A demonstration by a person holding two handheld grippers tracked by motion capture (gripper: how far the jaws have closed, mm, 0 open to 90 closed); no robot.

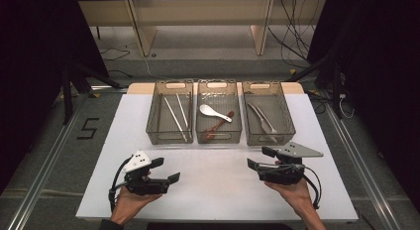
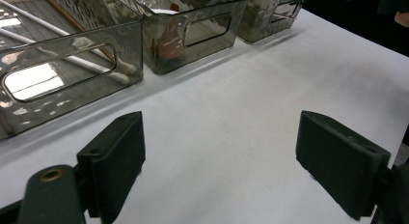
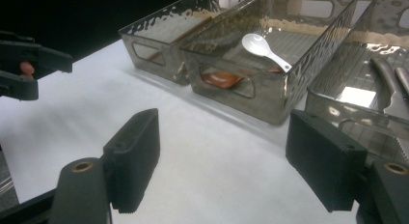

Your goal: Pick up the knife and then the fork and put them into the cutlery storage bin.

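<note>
White tabletop (image 1: 218, 185) lies bare before three smoky plastic bins at its far edge. By the look of it the sorting is finished: chopsticks (image 1: 176, 116) lie in the left bin (image 1: 170, 112), a white spoon (image 1: 214, 112) and a brown spoon (image 1: 218, 126) in the middle bin (image 1: 219, 112), knives (image 1: 263, 120) in the right bin (image 1: 268, 113). Nothing is left loose. Both the left gripper (image 1: 166, 171) and right gripper (image 1: 257, 158) hang near the table with jaws wide apart, holding nothing. Nothing blocks either.
</note>
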